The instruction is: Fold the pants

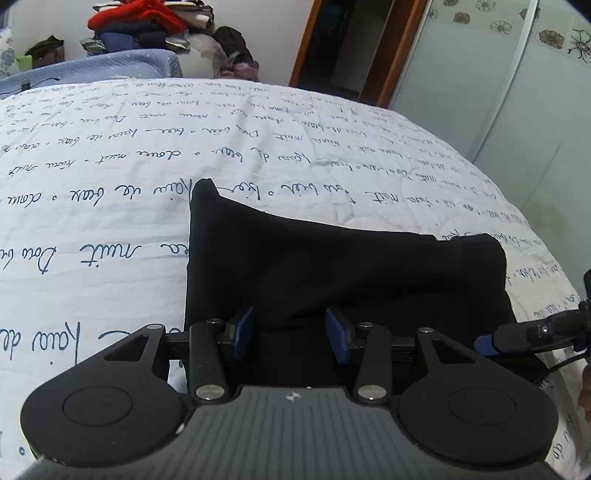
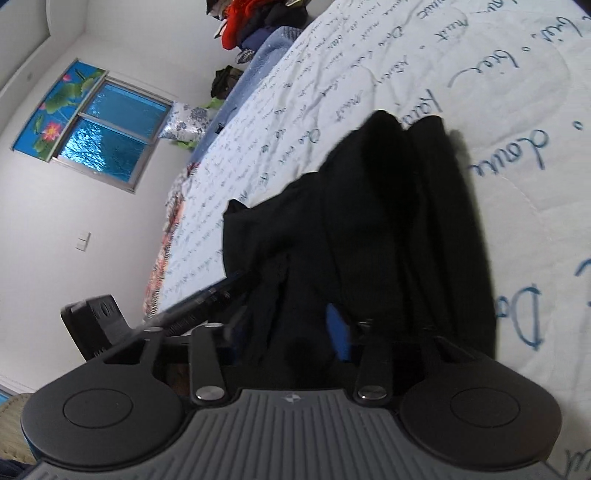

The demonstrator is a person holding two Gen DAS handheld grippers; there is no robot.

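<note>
Black pants lie folded into a thick rectangle on the white bedspread with blue handwriting. My left gripper is open at the near edge of the pants, its blue pads on either side of the fabric without pinching it. In the right wrist view the pants look bunched, with folds rising from the bed. My right gripper has its jaws apart with black fabric between them; only the right blue pad shows. The right gripper's tip shows in the left view.
The bedspread covers the bed. A pile of red and dark clothes sits at the far end by a blue blanket. A doorway and a wardrobe door stand on the right. A window is on the wall.
</note>
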